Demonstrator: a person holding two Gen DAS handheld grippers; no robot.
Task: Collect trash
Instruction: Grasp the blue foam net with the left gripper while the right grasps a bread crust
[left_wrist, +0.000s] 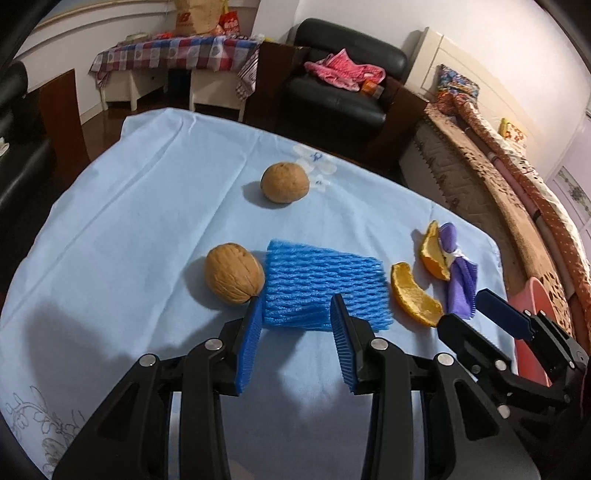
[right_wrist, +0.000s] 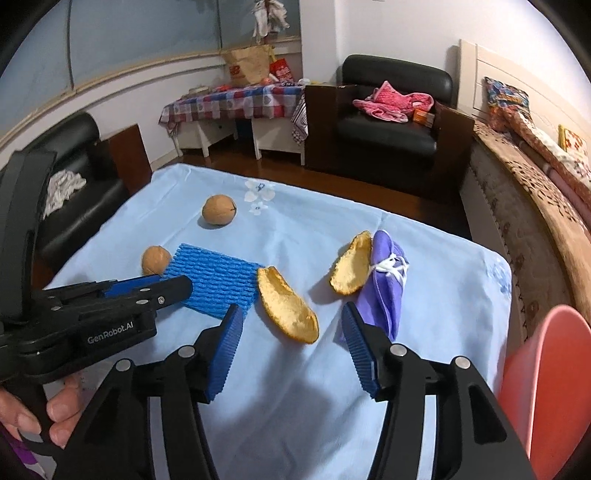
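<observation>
Orange peel curl (right_wrist: 286, 308) on blue cloth (right_wrist: 295, 387), just right of blue foam net (right_wrist: 214, 282), long axis running away-left to near-right. Dead ahead of right gripper (right_wrist: 291, 319): jaws apart, empty. Left gripper (left_wrist: 295, 314) half-open, empty, tips at foam net's near edge.

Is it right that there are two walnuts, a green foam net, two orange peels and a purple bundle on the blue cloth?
Not quite: the foam net is blue, not green, as the left wrist view shows. The two walnuts, two orange peels and the purple bundle do lie on the blue cloth.
</observation>
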